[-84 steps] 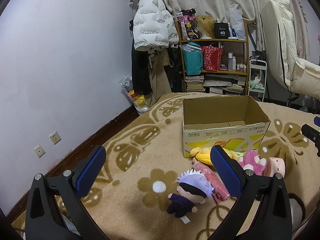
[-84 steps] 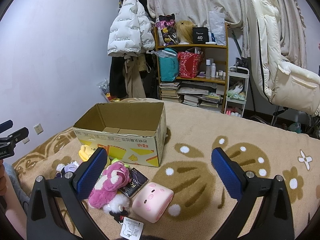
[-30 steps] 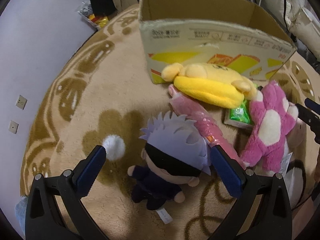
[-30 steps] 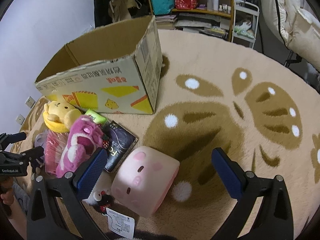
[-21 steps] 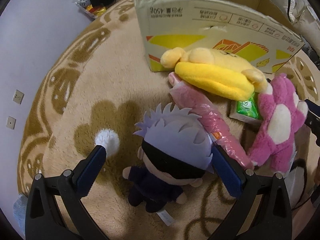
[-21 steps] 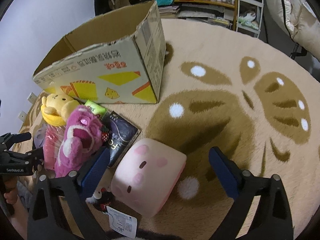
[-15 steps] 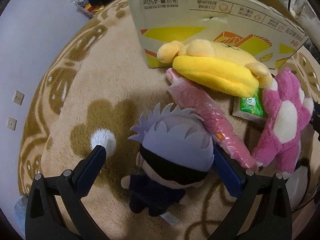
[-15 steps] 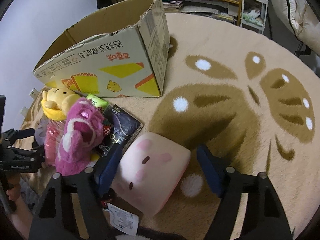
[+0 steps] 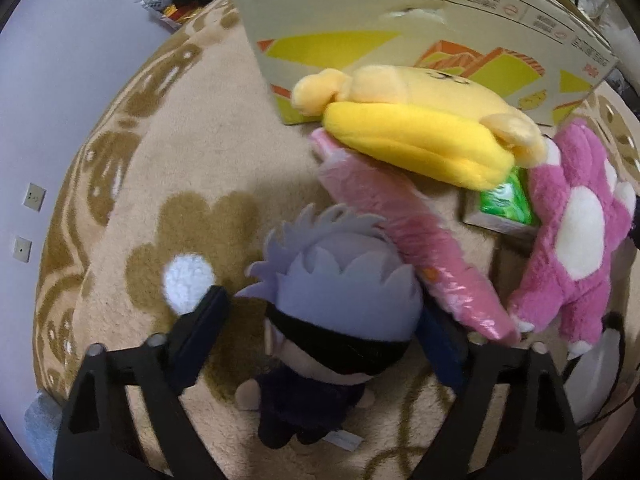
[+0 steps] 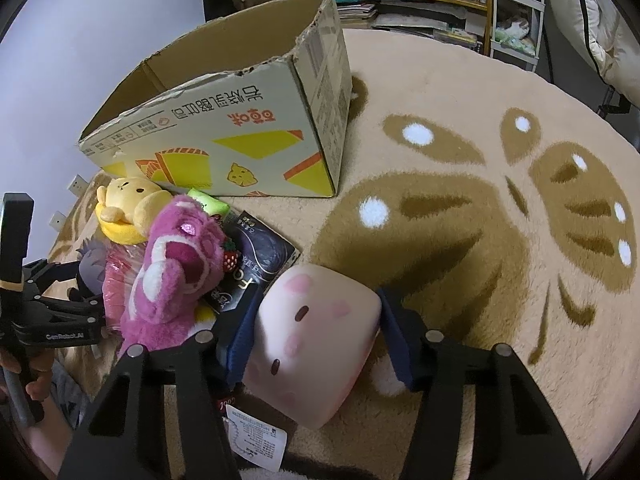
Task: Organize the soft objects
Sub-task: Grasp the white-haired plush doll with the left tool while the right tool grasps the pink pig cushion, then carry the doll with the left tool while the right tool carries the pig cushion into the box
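Note:
A grey-haired doll in dark clothes [image 9: 336, 312] lies on the carpet, its head between the fingers of my left gripper [image 9: 324, 320]; the right pad is near the head, the left stands apart. A pink pig cushion [image 10: 316, 340] sits between the fingers of my right gripper [image 10: 320, 328], both pads pressed against its sides. A yellow plush [image 9: 416, 120], a pink wrapped roll [image 9: 408, 248] and a magenta bear [image 9: 576, 240] lie by the open cardboard box [image 10: 240, 100].
A green packet [image 9: 508, 200] and a dark packet [image 10: 256, 264] lie among the toys. The beige patterned carpet [image 10: 480, 208] spreads to the right. A shelf and trolley [image 10: 512, 12] stand behind the box. Wall sockets [image 9: 28, 220] are at the left.
Both grippers moved down and forward to the toys. The left fingers closed in around the doll's head. The right fingers closed onto the pig cushion.

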`<state>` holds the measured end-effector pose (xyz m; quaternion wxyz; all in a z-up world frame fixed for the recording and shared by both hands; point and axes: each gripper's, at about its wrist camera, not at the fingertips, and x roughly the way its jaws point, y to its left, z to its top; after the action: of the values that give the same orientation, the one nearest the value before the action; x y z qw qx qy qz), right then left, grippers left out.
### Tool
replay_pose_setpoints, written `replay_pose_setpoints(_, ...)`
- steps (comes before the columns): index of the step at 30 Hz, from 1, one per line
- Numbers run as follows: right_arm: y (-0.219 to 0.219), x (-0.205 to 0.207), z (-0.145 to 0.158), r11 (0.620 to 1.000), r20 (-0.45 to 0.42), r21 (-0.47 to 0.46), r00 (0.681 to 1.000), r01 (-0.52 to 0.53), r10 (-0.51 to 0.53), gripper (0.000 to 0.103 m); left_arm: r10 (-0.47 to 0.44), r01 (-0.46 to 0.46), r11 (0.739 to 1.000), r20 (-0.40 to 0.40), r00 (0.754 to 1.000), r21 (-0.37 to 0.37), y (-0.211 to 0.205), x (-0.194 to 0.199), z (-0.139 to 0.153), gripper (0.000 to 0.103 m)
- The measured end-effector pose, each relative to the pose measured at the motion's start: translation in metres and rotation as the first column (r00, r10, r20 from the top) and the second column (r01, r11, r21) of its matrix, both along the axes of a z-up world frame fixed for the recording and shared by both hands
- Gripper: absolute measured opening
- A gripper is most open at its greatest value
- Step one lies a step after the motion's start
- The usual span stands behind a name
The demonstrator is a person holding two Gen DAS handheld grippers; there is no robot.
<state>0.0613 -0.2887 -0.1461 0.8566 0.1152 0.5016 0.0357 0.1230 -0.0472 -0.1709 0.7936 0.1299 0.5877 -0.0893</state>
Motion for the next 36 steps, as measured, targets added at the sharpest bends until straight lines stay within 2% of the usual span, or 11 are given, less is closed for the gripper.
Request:
replay_pose_setpoints(4,0.002,-0.001,0.004,1.000,0.010,0.006,1.000,-0.016,0.016,0.054,-0.033,0.033,0.999,0.000,0.999,-0.023,-0.007,-0.004,0.003,0.061)
replay_pose_setpoints(9,0.005,-0.005,0.011,0.999,0.034,-0.034,0.999,-0.019,0.020,0.052,-0.044,0.044,0.999,0.039,0.998,0.012,-0.013,-0.012,0.011,0.059)
replay_pose_setpoints(15,0.002,-0.011,0.026,1.000,0.104,-0.023,0.994,-0.010,0.012,0.050,0.069,-0.068,0.998,0.134,0.989,-0.015,0.012,-0.016,0.034,0.059)
replay_pose_setpoints(20,0.002,-0.017,0.048,1.000,0.191,-0.024,0.982,-0.006,0.010,0.050,0.132,-0.118,0.990,0.231,0.964,-0.074,0.026,-0.036,0.061,0.059)
replay_pose_setpoints(24,0.004,-0.022,0.068,1.000,0.262,-0.027,0.965,-0.001,0.008,0.050,0.119,-0.097,0.992,0.314,0.942,-0.085,0.023,-0.039,0.086,0.059)
replay_pose_setpoints(30,0.010,-0.022,0.098,1.000,0.354,-0.028,0.935,-0.009,0.018,0.050,0.104,-0.066,0.993,0.436,0.894,-0.102,0.023,-0.041,0.121,0.059)
replay_pose_setpoints(32,0.013,-0.020,0.108,0.999,0.381,-0.036,0.924,-0.018,0.031,0.050,0.099,-0.056,0.993,0.483,0.870,-0.104,0.021,-0.041,0.136,0.059)
replay_pose_setpoints(36,0.016,-0.015,0.120,0.998,0.412,-0.055,0.910,-0.031,0.051,0.050,0.090,-0.035,0.993,0.542,0.836,-0.110,0.017,-0.037,0.159,0.059)
